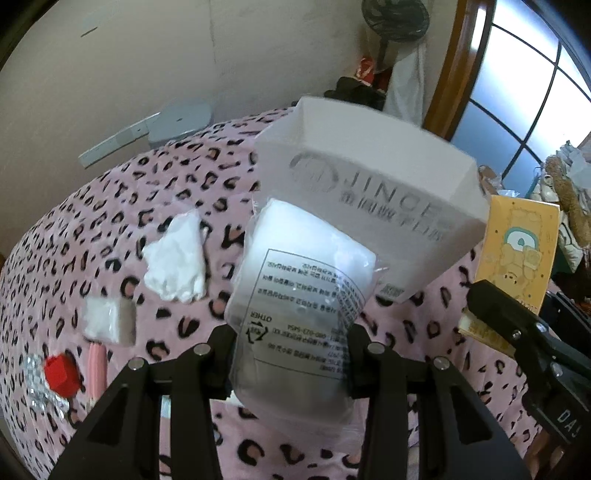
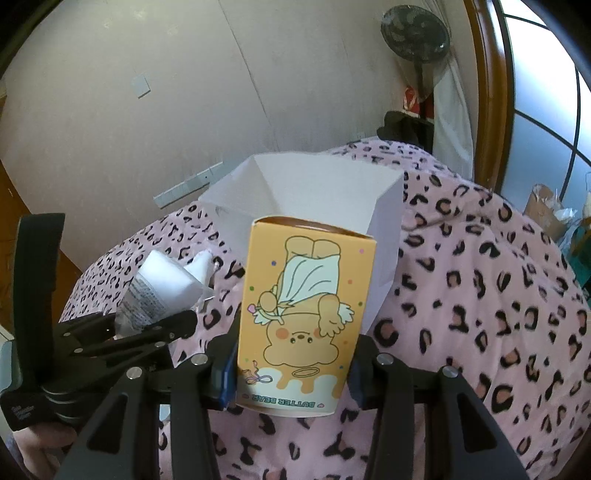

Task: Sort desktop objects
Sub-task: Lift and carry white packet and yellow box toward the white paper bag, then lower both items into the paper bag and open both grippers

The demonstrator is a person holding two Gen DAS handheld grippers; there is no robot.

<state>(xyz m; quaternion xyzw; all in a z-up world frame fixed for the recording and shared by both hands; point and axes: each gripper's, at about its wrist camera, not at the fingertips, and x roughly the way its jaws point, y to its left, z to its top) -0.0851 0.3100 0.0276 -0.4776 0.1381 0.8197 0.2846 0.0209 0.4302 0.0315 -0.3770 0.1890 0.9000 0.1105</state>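
Observation:
My left gripper (image 1: 291, 354) is shut on a clear plastic packet of white pads (image 1: 295, 288) with printed text, held above the pink leopard-print cover (image 1: 110, 221). Just beyond it stands an open white box (image 1: 369, 177) with grey lettering. My right gripper (image 2: 295, 369) is shut on a yellow Butter Bear carton (image 2: 306, 310), upside down, in front of the same white box (image 2: 317, 192). The carton (image 1: 517, 251) and right gripper show at the right of the left wrist view; the packet (image 2: 159, 284) and left gripper (image 2: 140, 328) show at the left of the right wrist view.
On the cover to the left lie a crumpled white tissue (image 1: 177, 258), a small clear bag of white stuff (image 1: 107, 321), a red cube (image 1: 61, 376) on something glittery, and a pink stick (image 1: 96, 365). A fan (image 2: 415, 33) and a window stand behind.

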